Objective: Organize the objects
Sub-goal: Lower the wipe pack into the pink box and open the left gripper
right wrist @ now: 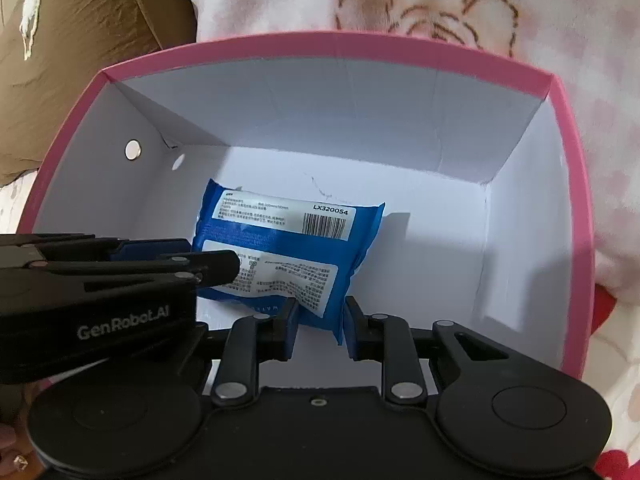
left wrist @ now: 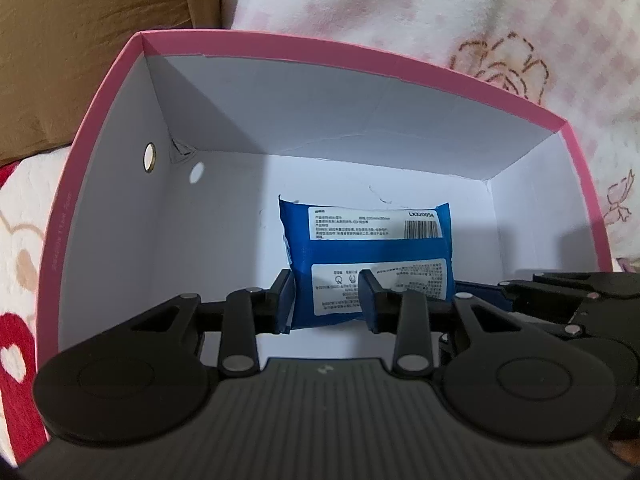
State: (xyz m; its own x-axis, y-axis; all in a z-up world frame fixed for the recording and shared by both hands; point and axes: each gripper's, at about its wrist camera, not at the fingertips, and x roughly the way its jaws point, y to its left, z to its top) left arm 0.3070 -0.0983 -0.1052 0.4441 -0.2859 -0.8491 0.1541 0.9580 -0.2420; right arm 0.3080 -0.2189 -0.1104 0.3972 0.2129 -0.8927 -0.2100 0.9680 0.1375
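Blue packet (left wrist: 370, 256) held low inside the pink-rimmed box (left wrist: 320, 50), left gripper (left wrist: 326, 300) clamped on its near left edge, right gripper (right wrist: 320, 318) pinched narrow on its near right corner, box set on flowered blanket (left wrist: 460, 12), brown cardboard (left wrist: 88, 40) seen behind.

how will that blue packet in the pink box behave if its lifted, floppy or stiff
Probably soft: the blue packet has a creased, puffy film wrapper that dents where the left gripper and right gripper pinch it. Its glossy film may slip. It lies flat in the pink box, so rolling looks unlikely.
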